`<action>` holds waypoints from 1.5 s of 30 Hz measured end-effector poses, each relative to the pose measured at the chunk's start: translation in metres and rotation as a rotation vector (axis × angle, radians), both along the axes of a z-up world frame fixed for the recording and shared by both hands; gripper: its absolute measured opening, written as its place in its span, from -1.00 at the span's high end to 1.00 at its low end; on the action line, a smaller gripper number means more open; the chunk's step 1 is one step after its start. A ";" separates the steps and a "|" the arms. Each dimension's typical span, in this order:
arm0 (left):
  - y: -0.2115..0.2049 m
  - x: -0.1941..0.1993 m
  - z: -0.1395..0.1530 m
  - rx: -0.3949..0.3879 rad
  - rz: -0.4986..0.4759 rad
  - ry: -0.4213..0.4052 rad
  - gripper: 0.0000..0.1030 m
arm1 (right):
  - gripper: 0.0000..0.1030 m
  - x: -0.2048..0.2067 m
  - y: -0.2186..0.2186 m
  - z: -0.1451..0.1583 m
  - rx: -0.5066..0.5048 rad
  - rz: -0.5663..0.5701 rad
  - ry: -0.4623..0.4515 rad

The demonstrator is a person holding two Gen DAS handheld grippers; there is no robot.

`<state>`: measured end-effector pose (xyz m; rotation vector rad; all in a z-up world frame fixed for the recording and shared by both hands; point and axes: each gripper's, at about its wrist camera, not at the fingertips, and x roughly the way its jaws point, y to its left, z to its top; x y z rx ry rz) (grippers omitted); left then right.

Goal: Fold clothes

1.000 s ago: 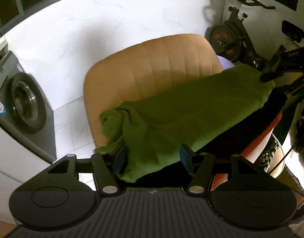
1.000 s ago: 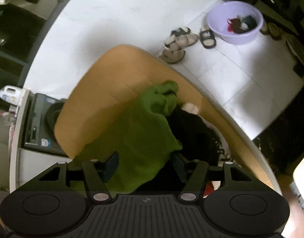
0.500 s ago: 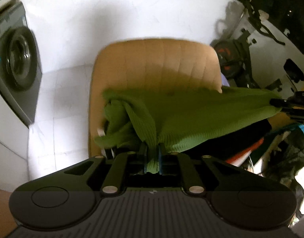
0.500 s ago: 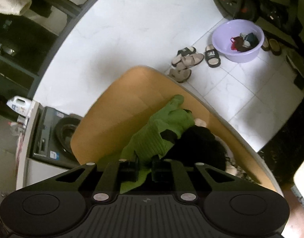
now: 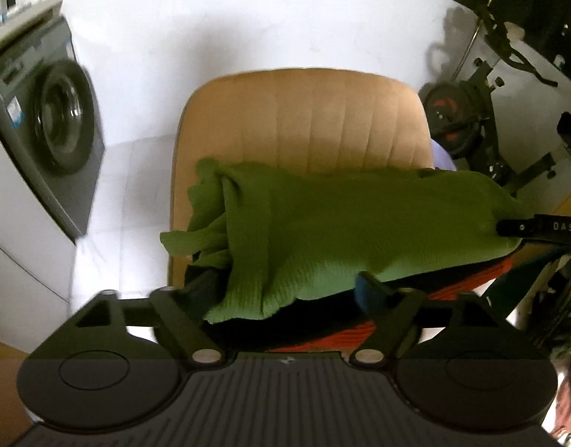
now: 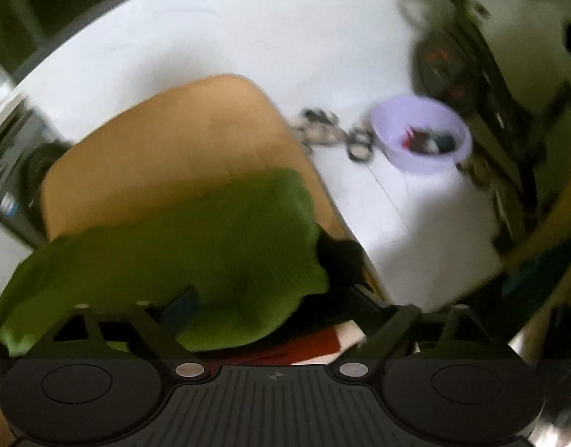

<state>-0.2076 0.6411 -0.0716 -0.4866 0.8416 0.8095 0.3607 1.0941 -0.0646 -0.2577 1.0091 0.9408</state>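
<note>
A green knitted garment (image 5: pixel 341 231) lies stretched across a pile of dark and red clothes (image 5: pixel 468 283) on a tan padded chair (image 5: pixel 308 119). My left gripper (image 5: pixel 289 290) is open at the garment's near edge, and a green fold hangs between its spread fingers. My right gripper (image 6: pixel 274 301) is also open, low over the garment (image 6: pixel 196 246) at its other end; that view is blurred. One finger of the right gripper (image 5: pixel 539 227) shows at the right edge of the left wrist view, against the cloth's end.
A grey washing machine (image 5: pixel 50 138) stands left of the chair. An exercise bike (image 5: pixel 457 119) is behind it on the right. On the white tiled floor are a purple basin (image 6: pixel 423 138) with small items and some sandals (image 6: pixel 322 126).
Half a second ago both grippers were shut on the green garment. Both have opened and let it go, and it now lies across the pile. The right gripper swung to the right.
</note>
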 end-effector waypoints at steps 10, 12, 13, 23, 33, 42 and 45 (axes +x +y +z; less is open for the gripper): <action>-0.039 -0.008 0.030 0.068 0.086 0.034 -0.96 | -0.98 -0.047 -0.018 0.060 0.025 0.024 -0.167; -0.050 -0.012 0.033 0.086 0.087 0.045 -0.97 | -0.98 -0.058 -0.029 0.068 0.019 0.020 -0.186; -0.055 -0.014 0.034 0.093 0.084 0.049 -0.97 | -0.98 -0.066 -0.037 0.071 0.017 0.014 -0.193; -0.114 -0.023 0.035 0.090 0.041 0.012 -0.98 | -0.98 -0.128 -0.111 0.091 -0.015 -0.065 -0.231; -0.174 -0.032 0.049 0.108 0.047 0.019 -0.98 | -0.98 -0.157 -0.172 0.107 0.015 -0.025 -0.259; -0.239 -0.023 0.040 0.055 0.117 0.047 -0.98 | -0.98 -0.162 -0.228 0.107 0.045 0.033 -0.231; -0.263 -0.023 0.039 0.033 0.152 0.061 -0.98 | -0.98 -0.159 -0.255 0.102 0.029 0.034 -0.223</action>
